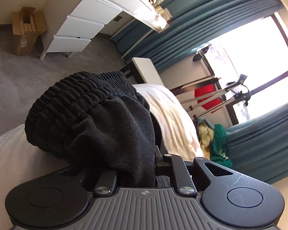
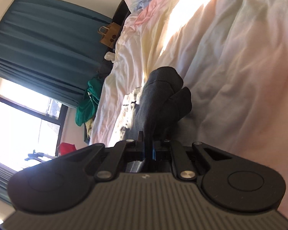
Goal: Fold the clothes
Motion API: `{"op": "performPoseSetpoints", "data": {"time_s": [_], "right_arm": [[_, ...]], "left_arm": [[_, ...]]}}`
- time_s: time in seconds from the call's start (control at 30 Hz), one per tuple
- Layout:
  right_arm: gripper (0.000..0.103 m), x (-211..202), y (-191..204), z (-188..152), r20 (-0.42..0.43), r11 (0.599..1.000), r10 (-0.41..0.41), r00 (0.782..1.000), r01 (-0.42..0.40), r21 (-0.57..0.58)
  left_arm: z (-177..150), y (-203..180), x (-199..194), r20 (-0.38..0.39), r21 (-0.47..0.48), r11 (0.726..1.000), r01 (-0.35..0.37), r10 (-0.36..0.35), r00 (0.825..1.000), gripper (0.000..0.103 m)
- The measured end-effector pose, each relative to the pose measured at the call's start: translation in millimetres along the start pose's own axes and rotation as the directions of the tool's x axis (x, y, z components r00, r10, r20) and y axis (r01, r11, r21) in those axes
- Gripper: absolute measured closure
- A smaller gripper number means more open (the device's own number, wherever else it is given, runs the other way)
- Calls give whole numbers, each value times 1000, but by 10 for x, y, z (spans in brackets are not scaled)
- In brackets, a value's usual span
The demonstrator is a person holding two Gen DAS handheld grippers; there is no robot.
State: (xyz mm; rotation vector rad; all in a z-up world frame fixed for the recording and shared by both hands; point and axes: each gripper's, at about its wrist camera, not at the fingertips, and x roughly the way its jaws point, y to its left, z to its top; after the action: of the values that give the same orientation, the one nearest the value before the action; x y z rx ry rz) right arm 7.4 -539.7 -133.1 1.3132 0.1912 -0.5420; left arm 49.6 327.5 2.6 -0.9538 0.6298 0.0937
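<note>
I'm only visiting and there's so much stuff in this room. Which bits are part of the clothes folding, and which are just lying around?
Part of the job:
- black garment, ribbed waistband showing
- left gripper, shut on it
- right gripper, shut on dark fabric
- bed

Just lying about:
- white drawers
- cardboard box
- teal curtains
- green clothes
- paper bag

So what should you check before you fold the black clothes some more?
1. Left hand-held gripper has the black garment: ok, ribbed waistband bunched between its fingers.
2. Right hand-held gripper has black cloth: ok, a fold is pinched there.
3. Both hold the same garment: cannot tell, no view shows both together.
4. Garment spread flat: not ok, it is bunched at both grips.
5. Bed sheet ready underneath: ok, though wrinkled.
6. Green clothes kept apart: ok, piled off past the bed's edge.
</note>
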Motion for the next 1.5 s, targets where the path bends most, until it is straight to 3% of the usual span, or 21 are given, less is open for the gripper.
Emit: {"op": "performPoseSetpoints", "data": {"time_s": [0.1,0.27,0.33,0.43,0.53,0.6,0.67,0.8,0.87,0.97,1.07,1.1,1.13,1.2,1.27,1.4,1.5], "right_arm": [[92,27,-146,9,-29,998,19,999,-17,67],[88,65,-237,1,-50,993,51,997,-45,106],[80,87,-296,18,-56,989,68,996,-60,133],[76,141,-315,41,-74,990,80,994,-71,120],[74,196,-296,67,-94,993,87,992,-79,86],[74,232,-286,79,-100,994,97,990,-92,56],[74,284,-277,102,-102,993,111,989,-107,39],[74,396,-232,151,-84,992,128,988,-127,20],[74,460,-203,177,-75,991,132,988,-131,14],[74,559,-164,210,-55,990,138,989,-137,16],[76,640,-118,228,-36,992,121,992,-121,-17],[86,647,-87,230,-26,994,99,995,-100,-39],[89,632,-55,229,-12,994,88,996,-89,-64],[92,587,3,225,18,990,81,997,-79,-114],[93,556,56,224,33,986,70,997,-64,-155],[93,515,47,235,48,989,69,996,-61,-138],[93,495,38,223,56,985,68,996,-58,-163]], "left_arm": [[-83,165,15,-9,18,1000,-18,18,1000,85],[-196,115,-1,-5,145,989,-31,32,999,75],[-255,69,-44,-3,203,978,-52,54,999,61],[-338,101,-192,-14,274,961,-42,47,999,42],[-421,211,-405,-24,352,935,-37,49,999,33],[-494,323,-584,3,394,916,-80,86,996,22],[-544,390,-746,32,410,905,-108,104,994,22],[-570,368,-936,34,442,893,-83,76,997,24],[-596,193,-977,89,477,871,-120,88,992,23],[-672,-219,-950,149,534,837,-117,44,988,22],[-871,-720,-808,184,578,809,-105,-3,983,18],[-968,-894,-723,180,586,805,-92,-18,984,16],[-1067,-1044,-630,161,592,804,-62,-43,986,10],[-1280,-1294,-418,105,602,799,15,-98,990,7],[-1533,-1495,-159,74,621,782,47,-117,990,7],[-1973,-1682,420,53,669,743,4,-53,997,7],[-2177,-1674,743,57,728,684,-53,17,998,8]]}}
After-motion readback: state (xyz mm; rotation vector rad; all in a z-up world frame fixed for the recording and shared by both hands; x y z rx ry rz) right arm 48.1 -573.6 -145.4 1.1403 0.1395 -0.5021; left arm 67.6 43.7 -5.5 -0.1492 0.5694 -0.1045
